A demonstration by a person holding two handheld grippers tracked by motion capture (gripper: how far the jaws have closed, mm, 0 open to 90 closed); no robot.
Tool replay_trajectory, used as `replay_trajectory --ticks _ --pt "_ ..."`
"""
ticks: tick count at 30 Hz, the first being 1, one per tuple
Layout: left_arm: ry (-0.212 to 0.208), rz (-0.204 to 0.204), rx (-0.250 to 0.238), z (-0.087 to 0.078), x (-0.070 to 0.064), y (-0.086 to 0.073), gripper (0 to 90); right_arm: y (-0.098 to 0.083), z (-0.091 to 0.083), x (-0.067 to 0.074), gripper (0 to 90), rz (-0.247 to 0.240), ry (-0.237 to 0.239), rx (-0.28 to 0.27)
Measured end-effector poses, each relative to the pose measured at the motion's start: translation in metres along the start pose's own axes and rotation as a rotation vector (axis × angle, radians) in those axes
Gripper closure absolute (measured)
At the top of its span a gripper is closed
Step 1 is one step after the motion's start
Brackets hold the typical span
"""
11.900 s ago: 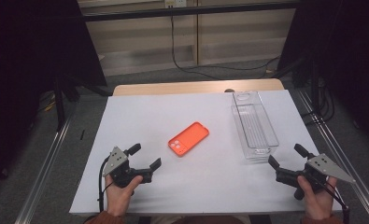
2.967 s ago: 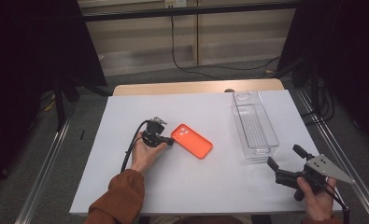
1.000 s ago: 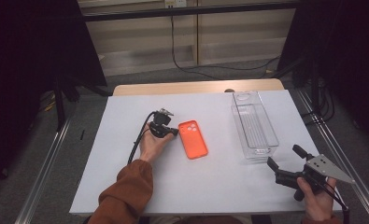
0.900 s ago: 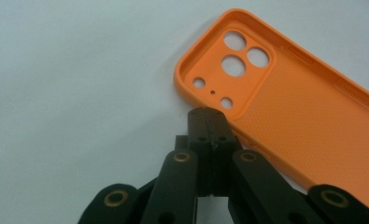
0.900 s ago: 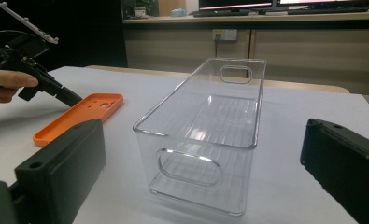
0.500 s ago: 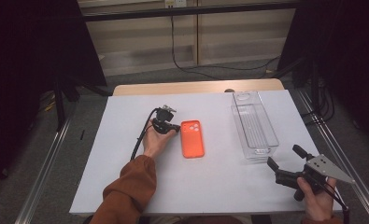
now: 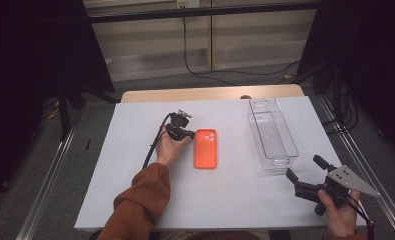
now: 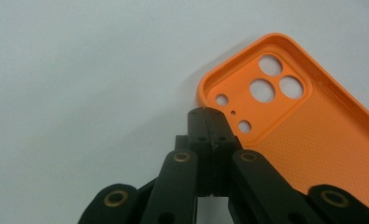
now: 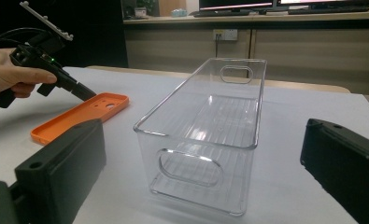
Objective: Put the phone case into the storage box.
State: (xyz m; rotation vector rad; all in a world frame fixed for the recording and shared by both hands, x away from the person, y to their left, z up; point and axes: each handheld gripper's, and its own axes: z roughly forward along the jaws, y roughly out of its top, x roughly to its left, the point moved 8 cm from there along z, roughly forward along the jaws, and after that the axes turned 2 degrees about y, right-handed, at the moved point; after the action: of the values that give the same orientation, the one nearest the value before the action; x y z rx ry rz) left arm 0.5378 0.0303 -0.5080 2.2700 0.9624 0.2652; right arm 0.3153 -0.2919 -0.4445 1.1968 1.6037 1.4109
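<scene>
Bright, even overhead light on the white tabletop (image 7: 135, 165); dark surroundings, soft faint shadows, slightly blurred close jaws, mild grain.

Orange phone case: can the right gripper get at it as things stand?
Probably yes, though not straight across. The clear bin stands between the open right gripper and the orange phone case, while the bare table in front of the bin leaves a way round. The shut left gripper sits at its camera-hole corner.
</scene>
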Motion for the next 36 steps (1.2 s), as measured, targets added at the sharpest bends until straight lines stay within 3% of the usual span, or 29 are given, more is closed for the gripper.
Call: replay_trajectory --ticks 4,36 --pt "-0.018 -0.006 -0.003 0.003 -0.001 0.002 90.0 0.000 0.000 0.000 0.0 0.000 0.000 0.000" --pt "-0.043 0.001 -0.032 0.015 -0.006 0.014 90.0 0.000 -0.001 0.000 0.0 -0.001 0.001 0.001"
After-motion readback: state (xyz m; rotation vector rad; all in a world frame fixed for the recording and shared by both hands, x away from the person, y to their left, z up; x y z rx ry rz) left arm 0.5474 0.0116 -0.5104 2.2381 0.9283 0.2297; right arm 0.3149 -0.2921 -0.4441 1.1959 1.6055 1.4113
